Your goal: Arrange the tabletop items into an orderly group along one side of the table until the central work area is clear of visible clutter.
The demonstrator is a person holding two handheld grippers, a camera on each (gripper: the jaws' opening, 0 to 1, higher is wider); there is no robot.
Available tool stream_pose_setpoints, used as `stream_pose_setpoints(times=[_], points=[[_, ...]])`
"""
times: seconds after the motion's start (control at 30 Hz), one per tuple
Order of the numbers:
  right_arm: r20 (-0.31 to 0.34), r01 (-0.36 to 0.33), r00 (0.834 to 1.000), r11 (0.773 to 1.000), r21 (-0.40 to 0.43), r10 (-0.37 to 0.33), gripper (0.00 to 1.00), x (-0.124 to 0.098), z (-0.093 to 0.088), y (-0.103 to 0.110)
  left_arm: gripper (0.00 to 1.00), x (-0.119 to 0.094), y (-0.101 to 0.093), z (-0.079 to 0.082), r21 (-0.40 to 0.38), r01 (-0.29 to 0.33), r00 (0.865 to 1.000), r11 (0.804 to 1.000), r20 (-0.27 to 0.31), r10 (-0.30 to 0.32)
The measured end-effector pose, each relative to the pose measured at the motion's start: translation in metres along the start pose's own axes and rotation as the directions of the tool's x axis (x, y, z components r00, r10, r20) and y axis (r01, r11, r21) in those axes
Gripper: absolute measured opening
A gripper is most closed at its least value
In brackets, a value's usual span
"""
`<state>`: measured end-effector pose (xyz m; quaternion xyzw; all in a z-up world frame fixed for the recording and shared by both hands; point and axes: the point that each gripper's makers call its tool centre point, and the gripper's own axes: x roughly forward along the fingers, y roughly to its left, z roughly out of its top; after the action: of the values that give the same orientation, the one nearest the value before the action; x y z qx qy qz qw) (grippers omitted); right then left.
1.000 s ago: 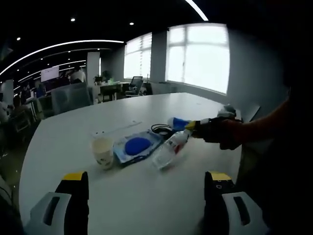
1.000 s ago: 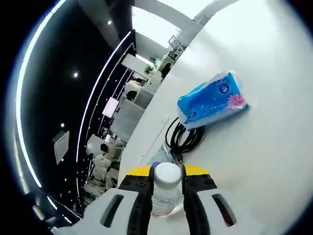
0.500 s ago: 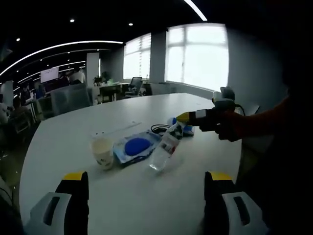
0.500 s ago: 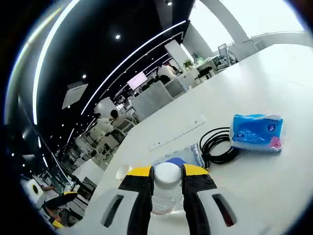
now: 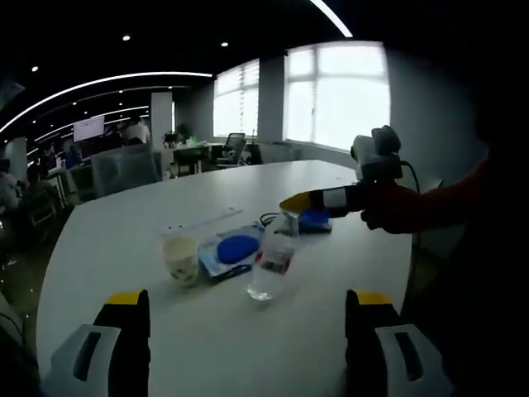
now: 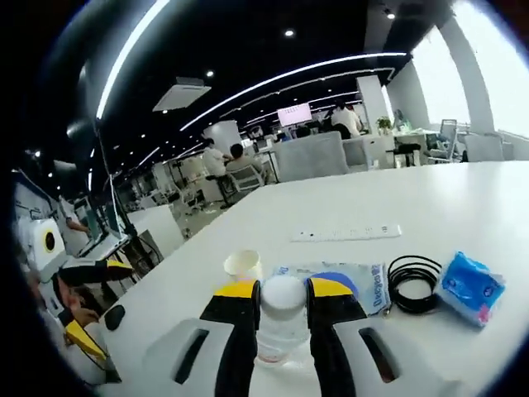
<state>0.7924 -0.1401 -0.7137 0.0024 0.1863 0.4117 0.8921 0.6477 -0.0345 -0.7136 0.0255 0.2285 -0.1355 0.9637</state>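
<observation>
Right gripper view: the right gripper clamps its yellow-tipped jaws on the white cap of a clear plastic bottle, whose body is hidden behind them. Left gripper view shows that bottle standing upright on the white table, beside a paper cup and a flat packet with a blue disc. The left gripper hangs near, jaws wide apart and empty; a blue tissue pack and a black coiled cable lie farther right, small.

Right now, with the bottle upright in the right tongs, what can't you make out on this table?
- Bottle base: right gripper view, hidden behind the right tongs, so table contact is unclear.
- Bottle label: left gripper view, too small to read.
- Pouch far edge: left gripper view, covered by the bottle.
- Cup contents: both views, too small.
- Cable coil: left gripper view, mostly hidden behind the bottle.
</observation>
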Motion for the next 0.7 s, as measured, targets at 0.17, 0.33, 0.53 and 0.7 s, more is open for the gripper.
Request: stream_pose_setpoints(times=[0.17,0.33,0.53,0.7], points=[[-0.016,-0.046,0.999,0.992,-0.115,0.045,0.17,0.004,0.0,0.024,0.97,-0.002,0.002,-0.002,-0.004,-0.006,1.0,1.0,0.0,0.006],[-0.026,-0.086,0.996,0.991,-0.103,0.084,0.18,0.004,0.001,0.039,0.97,-0.002,0.003,-0.003,-0.008,-0.012,1.0,1.0,0.004,0.012],[-0.034,-0.102,0.995,0.988,-0.118,0.099,0.18,0.005,-0.001,0.046,0.97,-0.003,0.004,-0.003,-0.011,-0.016,1.0,1.0,0.004,0.016],[-0.042,-0.116,0.993,0.985,-0.13,0.112,0.18,0.006,-0.001,0.05,0.97,-0.001,0.004,-0.001,-0.009,-0.018,1.0,1.0,0.006,0.018]])
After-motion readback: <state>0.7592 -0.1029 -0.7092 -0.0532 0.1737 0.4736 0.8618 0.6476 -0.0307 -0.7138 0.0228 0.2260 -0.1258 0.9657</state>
